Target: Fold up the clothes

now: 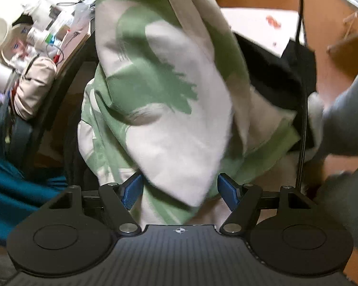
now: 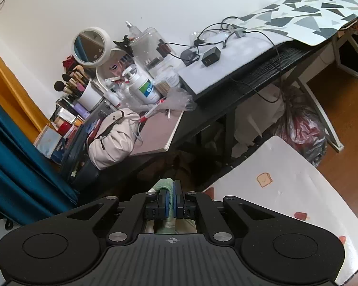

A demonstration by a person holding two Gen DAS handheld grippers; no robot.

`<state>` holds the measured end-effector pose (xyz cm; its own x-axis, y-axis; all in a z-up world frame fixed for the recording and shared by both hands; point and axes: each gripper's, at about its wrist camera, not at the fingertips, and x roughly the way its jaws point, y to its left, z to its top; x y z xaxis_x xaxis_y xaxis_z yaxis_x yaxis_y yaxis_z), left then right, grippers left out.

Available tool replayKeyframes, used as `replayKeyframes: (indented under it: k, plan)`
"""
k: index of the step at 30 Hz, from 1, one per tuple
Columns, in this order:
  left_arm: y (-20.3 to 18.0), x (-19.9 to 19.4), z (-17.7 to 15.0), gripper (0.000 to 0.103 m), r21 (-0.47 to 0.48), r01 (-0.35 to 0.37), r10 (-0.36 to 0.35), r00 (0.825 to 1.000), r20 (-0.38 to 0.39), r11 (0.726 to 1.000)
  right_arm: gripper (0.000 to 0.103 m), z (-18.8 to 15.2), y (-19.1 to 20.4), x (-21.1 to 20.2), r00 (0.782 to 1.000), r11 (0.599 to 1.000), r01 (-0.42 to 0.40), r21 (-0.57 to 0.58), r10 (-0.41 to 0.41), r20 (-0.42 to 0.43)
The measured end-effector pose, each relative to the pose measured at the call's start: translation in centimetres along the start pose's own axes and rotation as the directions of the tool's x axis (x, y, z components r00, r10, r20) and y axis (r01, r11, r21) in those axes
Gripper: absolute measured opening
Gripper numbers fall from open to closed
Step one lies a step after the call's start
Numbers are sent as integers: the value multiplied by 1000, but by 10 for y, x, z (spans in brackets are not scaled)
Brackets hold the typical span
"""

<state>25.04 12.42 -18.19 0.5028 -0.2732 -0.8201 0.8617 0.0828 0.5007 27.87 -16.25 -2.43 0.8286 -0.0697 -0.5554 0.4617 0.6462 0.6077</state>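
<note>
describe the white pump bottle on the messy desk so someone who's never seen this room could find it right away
Start at the black desk against the white wall and go to its cluttered end, below the round mirror. The pump bottle stands beside the white cup of makeup brushes. It is the tallest white bottle there, the only one with a blue-green label.

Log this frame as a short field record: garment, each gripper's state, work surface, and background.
garment: green and white patterned cloth, hanging in folds, not yet folded
left gripper: open, blue pads either side of the hanging cloth, not clamped on it
right gripper: shut on a green fold of the cloth
work surface: white mat with toast print, seen in the right wrist view
background: cluttered desk with round mirror, beige bag
image quality: left wrist view blurred
</note>
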Motion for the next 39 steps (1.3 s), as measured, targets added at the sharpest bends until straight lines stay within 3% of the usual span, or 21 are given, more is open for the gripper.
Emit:
replayKeyframes:
  k: [1, 2, 3, 5, 7, 9, 11, 13, 15, 16, 19, 21, 24, 26, 27, 36, 39]
  plan:
    - [0, 3, 1, 68, 6, -26, 26, 1000, 8, 1000, 3, 0, 0, 0, 1000, 1000, -4, 1, 4, -2]
    - [1, 3, 2, 47, -5, -50, 50, 998, 25, 999, 3, -1, 1, 1, 1000, 1000, -7, 0, 7, -3]
    - [3, 2, 5, 17, -32, -65, 66, 997, 42, 997, 3, -1, 1, 1, 1000, 1000, -10, -4, 10, -5]
    - [14, -7, 12, 10, -148, -69, 82, 993, 85, 987, 3, -3, 1, 2, 1000, 1000, -12, -18, 12, -10]
    - [30, -22, 17, 8, -299, -67, 112, 984, 138, 952, 3, -5, -3, 3, 1000, 1000, -4, -26, 3, -22]
    - [59, -51, 18, 8, -513, -69, 188, 965, 184, 856, 3, -8, -8, 4, 999, 999, 7, -31, -8, -35]
    - [92, -85, 11, 7, -704, -26, 263, 937, 231, 710, 3, -10, -12, 6, 999, 999, 18, -37, -19, -48]
    - [122, -120, 2, 7, -826, 35, 345, 898, 273, 563, 3, -9, -13, 4, 998, 999, 8, -35, -10, -60]
    - [146, -154, -3, 6, -872, 112, 404, 853, 330, 476, 3, -4, -7, -2, 997, 999, -32, -29, 30, -66]
    - [155, -171, -5, 5, -880, 140, 439, 824, 358, 454, 3, 0, 0, -6, 996, 998, -62, -32, 59, -64]
    - [174, -223, -7, 4, -893, 178, 549, 734, 401, 414, 3, 19, 39, -30, 983, 978, -183, -96, 181, -27]
    - [183, -254, -14, 3, -903, 203, 626, 662, 412, 379, 3, 33, 70, -53, 961, 951, -271, -151, 276, 8]
    - [190, -301, -29, 3, -917, 224, 734, 550, 399, 331, 3, 52, 116, -90, 904, 888, -398, -231, 422, 62]
    - [188, -334, -37, 3, -926, 208, 799, 469, 377, 315, 3, 66, 143, -119, 855, 839, -461, -289, 507, 107]
    - [186, -348, -40, 3, -929, 200, 821, 437, 368, 310, 3, 73, 156, -134, 827, 813, -488, -319, 547, 129]
    - [153, -440, -57, 3, -944, 115, 909, 256, 328, 308, 3, 88, 208, -191, 734, 713, -580, -394, 667, 125]
    - [145, -451, -60, 3, -946, 83, 921, 213, 325, 315, 3, 84, 212, -201, 711, 694, -596, -404, 690, 135]
